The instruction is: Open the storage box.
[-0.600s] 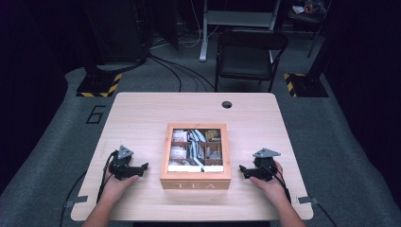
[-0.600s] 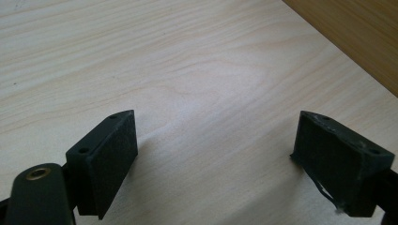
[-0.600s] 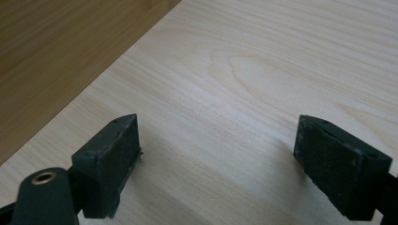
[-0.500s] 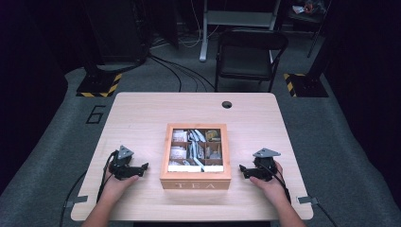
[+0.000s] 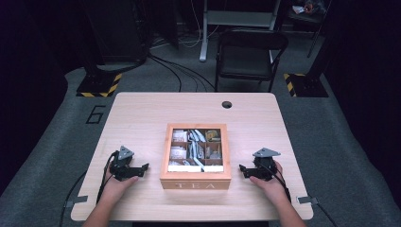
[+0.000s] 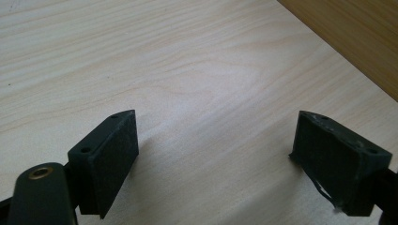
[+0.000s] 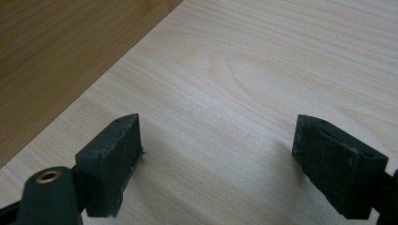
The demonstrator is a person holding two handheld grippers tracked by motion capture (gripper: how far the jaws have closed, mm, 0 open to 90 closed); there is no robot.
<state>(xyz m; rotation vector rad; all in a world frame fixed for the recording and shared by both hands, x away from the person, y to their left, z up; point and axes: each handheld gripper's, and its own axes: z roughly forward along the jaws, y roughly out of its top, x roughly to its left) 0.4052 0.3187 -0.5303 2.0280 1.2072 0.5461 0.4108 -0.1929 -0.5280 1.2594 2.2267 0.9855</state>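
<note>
Wood table [image 5: 142, 113], tea box [image 5: 195, 176], contents prob. sachets

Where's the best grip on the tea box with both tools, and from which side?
Probably the two outer side walls of the tea box, one tool per side. The left tool and right tool already flank it, jaws open and pointing inward, resting on the table. The walls look flat and upright; the top shows compartments of tea bags, so avoid coming from above.

tea box [image 5: 195, 181] tan wood; table [image 5: 142, 113] pale woodgrain; chair [image 5: 249, 47] black
</note>
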